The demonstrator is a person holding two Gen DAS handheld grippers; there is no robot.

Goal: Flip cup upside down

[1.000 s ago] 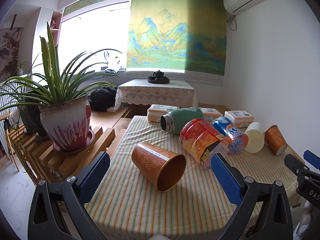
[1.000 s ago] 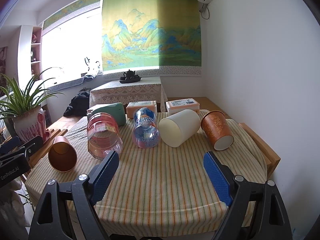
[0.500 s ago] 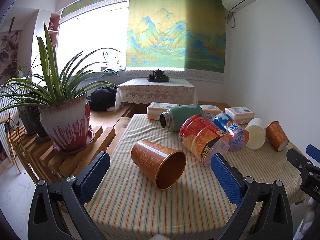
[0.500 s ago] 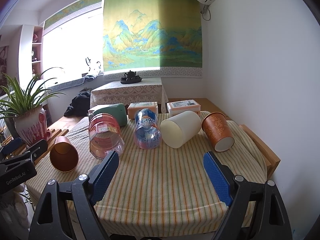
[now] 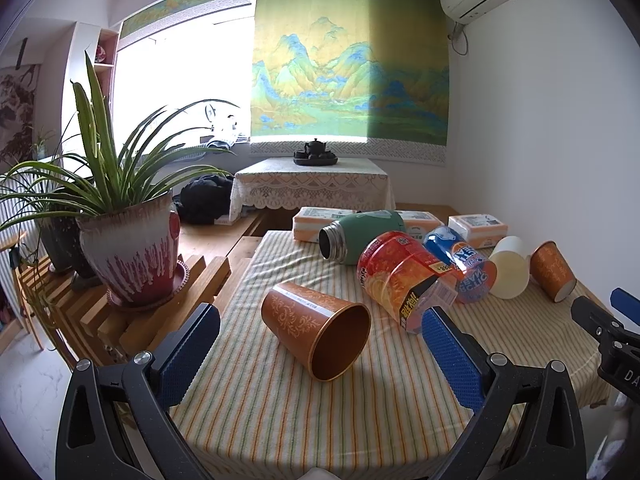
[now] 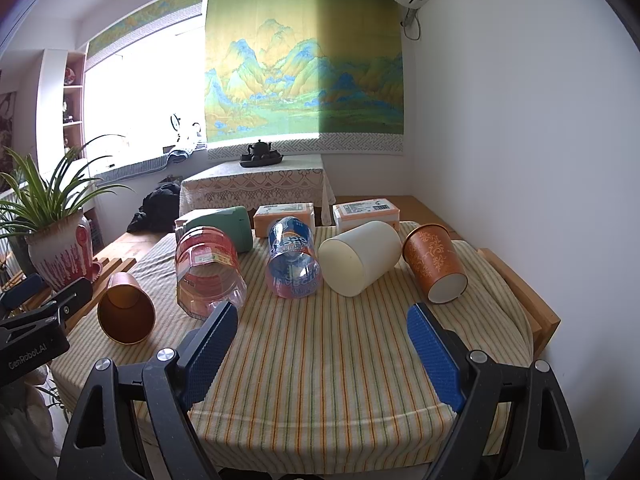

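**Inspector:** At frame centre of the left wrist view, what lies between your fingers?

**Operator:** 1 copper cup [image 5: 316,330], on its side on the striped tablecloth [image 5: 280,408], mouth toward me. I hold my left gripper [image 5: 320,354] wide and empty so the jaws can straddle it.

**Inspector:** And the right?

**Operator:** My right gripper [image 6: 320,350] is equally wide, empty, held short of the white cup [image 6: 360,258] at centre frame. I judge that nothing is flipped yet.
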